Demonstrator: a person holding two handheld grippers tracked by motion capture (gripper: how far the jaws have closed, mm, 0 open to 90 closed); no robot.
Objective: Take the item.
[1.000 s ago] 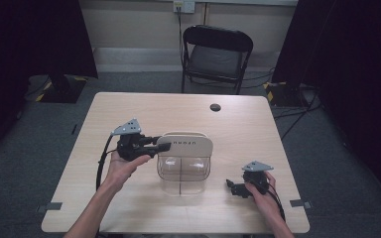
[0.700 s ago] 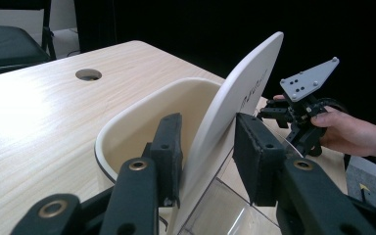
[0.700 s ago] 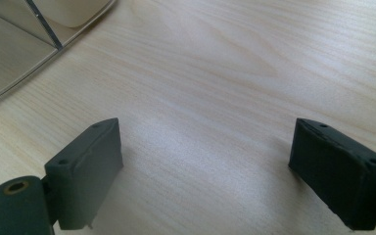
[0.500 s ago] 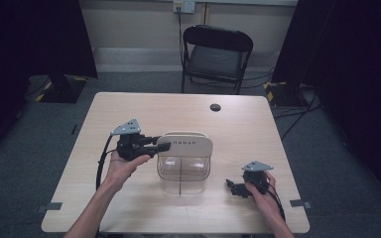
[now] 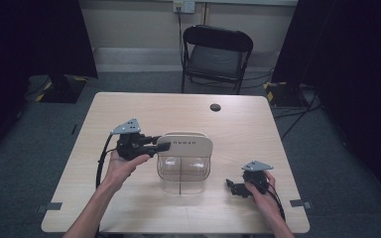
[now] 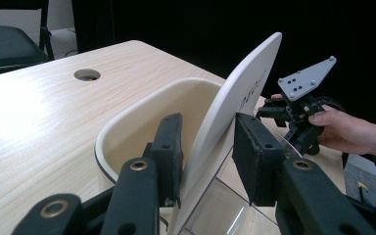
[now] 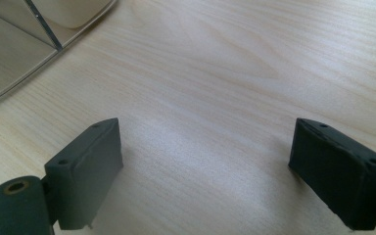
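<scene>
One smooth cream oval lid (image 6: pixel 240 93), clear ribbed box (image 5: pixel 183 171).

Your left gripper (image 6: pixel 206 147) sat low, its two black jaws rising from the bottom edge. Between them stood the cream lid (image 6: pixel 235 103), tilted on edge; your left pad (image 6: pixel 169 152) lay against it, your right pad (image 6: pixel 254 156) stood just beside it. Below lay the clear container (image 6: pixel 210 205), cream rim at left. The table (image 6: pixel 39 112) bore a round hole (image 6: pixel 87 74). Farther off at right, your other hand (image 6: pixel 340 129) held the other gripper (image 6: pixel 298 110), grey plate on top.
</scene>
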